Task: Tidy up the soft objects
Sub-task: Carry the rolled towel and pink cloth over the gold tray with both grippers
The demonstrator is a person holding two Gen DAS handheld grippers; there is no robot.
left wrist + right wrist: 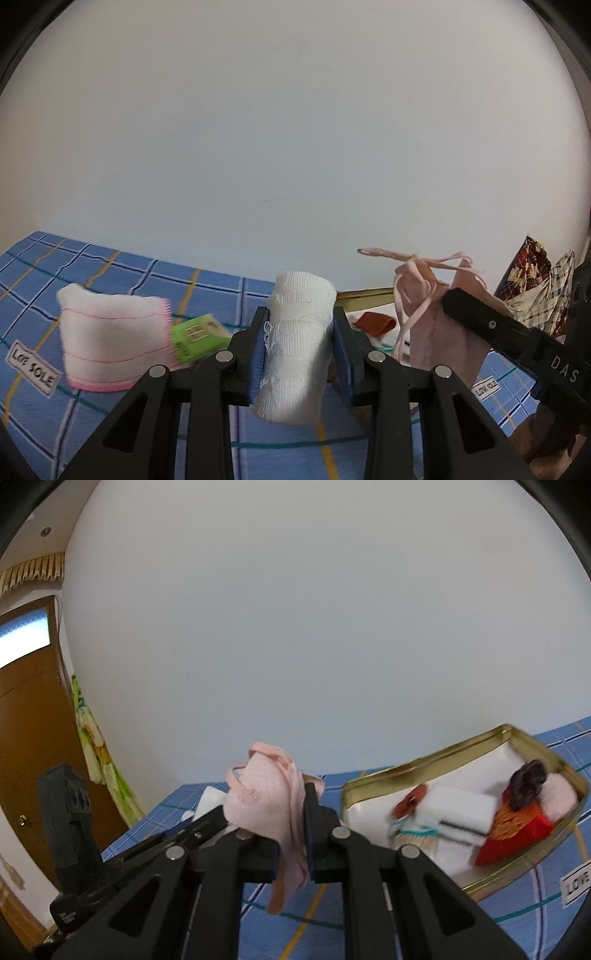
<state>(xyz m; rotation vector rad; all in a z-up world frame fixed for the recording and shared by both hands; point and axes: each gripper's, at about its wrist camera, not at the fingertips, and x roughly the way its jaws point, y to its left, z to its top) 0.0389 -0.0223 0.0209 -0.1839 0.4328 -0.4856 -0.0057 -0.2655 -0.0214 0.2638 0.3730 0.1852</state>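
Observation:
My left gripper [300,314] is shut on a white gauze roll [295,350] and holds it above the blue checked bedsheet [110,266]. My right gripper [280,797] is shut on a pale pink face mask [266,805] with loose ear straps; the mask also shows in the left wrist view [432,306], to the right of the roll. A white folded cloth with pink stitching [110,332] lies on the sheet at the left. A gold-rimmed tin [480,738] on the sheet holds several soft items.
A green packet [195,336] lies beside the white cloth. A red cloth piece [373,323] lies behind the roll. Patterned fabric [535,280] is heaped at the far right. A brown door [29,720] and a hanging flowered cloth [96,753] stand left. A white wall lies behind.

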